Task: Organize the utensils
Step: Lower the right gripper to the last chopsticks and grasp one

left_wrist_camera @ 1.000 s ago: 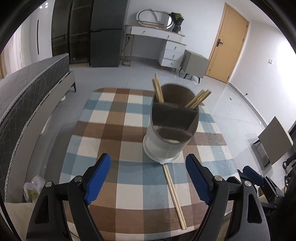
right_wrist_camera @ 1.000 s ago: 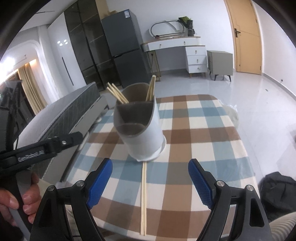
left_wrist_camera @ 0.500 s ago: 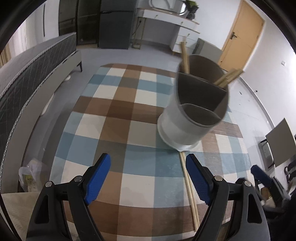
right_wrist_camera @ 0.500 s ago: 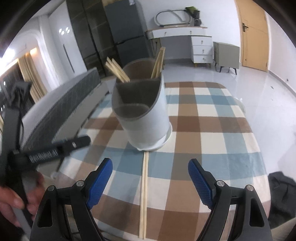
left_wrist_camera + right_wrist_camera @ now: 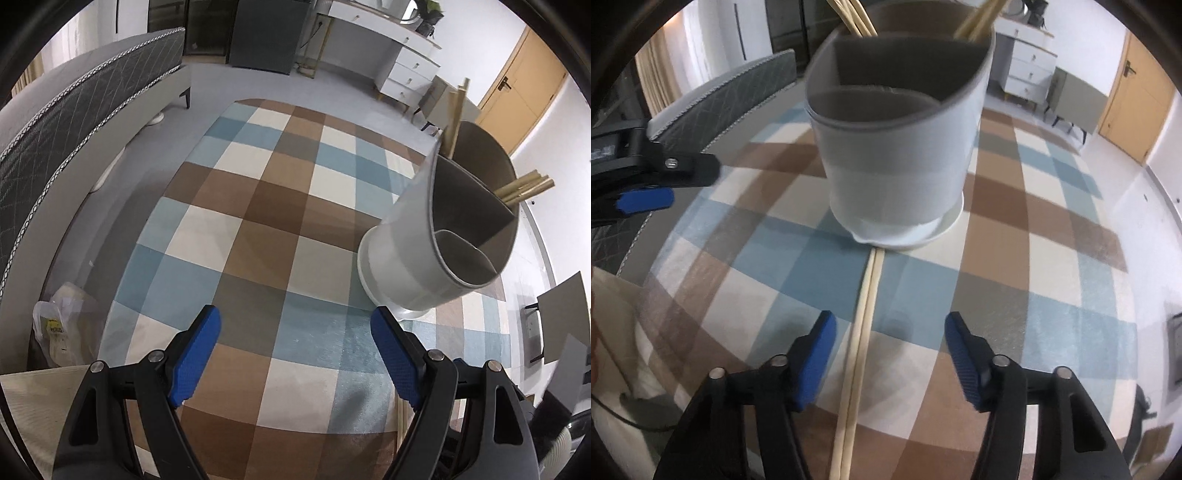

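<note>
A grey divided utensil holder point(image 5: 897, 155) stands on the checked tablecloth point(image 5: 1052, 258); it also shows at the right of the left wrist view point(image 5: 436, 254). Chopsticks point(image 5: 524, 188) stick out of its back compartments. A pair of chopsticks point(image 5: 860, 339) lies flat on the cloth, running from the holder's base toward me. My right gripper point(image 5: 890, 332) is open and low over this pair, its fingers on either side of it. My left gripper point(image 5: 295, 328) is open and empty over bare cloth, left of the holder; it also shows in the right wrist view point(image 5: 639, 199).
A grey bed point(image 5: 74, 122) runs along the table's left side. A plastic bag point(image 5: 59, 332) sits on the floor by the table's left edge. A white dresser point(image 5: 406, 62), a grey cabinet point(image 5: 1075, 99) and a wooden door point(image 5: 517, 88) stand at the back.
My right gripper has moved forward and down over the flat chopsticks, and the holder looms larger. My left gripper has swung left, so the holder slid to the right of its view.
</note>
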`<state>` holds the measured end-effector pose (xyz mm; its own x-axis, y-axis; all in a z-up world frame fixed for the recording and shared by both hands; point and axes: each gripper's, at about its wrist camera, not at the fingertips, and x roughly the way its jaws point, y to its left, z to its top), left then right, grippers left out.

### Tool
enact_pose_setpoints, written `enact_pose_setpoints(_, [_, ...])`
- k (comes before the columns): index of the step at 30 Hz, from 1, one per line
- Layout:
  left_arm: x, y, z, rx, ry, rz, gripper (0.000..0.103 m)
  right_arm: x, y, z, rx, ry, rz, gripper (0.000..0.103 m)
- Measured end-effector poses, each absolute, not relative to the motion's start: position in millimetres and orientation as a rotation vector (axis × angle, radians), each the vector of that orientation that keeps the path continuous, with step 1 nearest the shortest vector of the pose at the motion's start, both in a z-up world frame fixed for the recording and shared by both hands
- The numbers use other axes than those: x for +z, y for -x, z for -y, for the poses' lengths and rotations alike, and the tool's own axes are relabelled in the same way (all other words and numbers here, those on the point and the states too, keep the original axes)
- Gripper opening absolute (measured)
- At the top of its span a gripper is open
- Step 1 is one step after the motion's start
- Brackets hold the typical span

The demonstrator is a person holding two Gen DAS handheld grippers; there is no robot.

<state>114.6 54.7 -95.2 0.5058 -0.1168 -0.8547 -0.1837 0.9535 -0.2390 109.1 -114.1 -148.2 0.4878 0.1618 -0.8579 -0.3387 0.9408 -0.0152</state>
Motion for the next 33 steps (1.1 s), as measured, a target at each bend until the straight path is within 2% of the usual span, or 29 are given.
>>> enact_pose_setpoints(2, [-96.8,-116.7,-56.3,0.045,0.321,-1.052,0.079,-152.4,-113.0,115.3,0.299,0.180,-1.039,0.048])
enact_pose_setpoints(11, [-104.5,-121.5,-60.8,0.062,0.336,-1.090,0.079,-163.5,-117.3,114.6,0.284,0.173,-1.099,0.035])
enact_pose_setpoints(13, [-105.5,-121.3,-60.9,0.062,0.340,-1.097,0.080,-165.5,-117.7,114.1,0.268,0.195,-1.108,0.029])
enact_pose_setpoints(22, [-107.3,-120.8,-61.5,0.071,0.334,-1.111,0.079,-164.9,-122.7,104.7,0.278,0.214,-1.092,0.029])
enact_pose_setpoints(24, [-108.3,-121.2,-61.5,0.071,0.328,-1.114,0.079,-165.4,-125.8,100.0,0.292,0.229,-1.081,0.024])
enact_pose_setpoints(26, [-109.3,-122.1,-61.3,0.068,0.322,-1.117,0.079,-165.1,-126.4,95.6,0.321,0.241,-1.084,0.007])
enact_pose_setpoints(33, [-113.7,-124.7,-58.9,0.075,0.331,-1.144,0.079,-161.9,-110.0,115.0,0.317,0.247,-1.118,0.005])
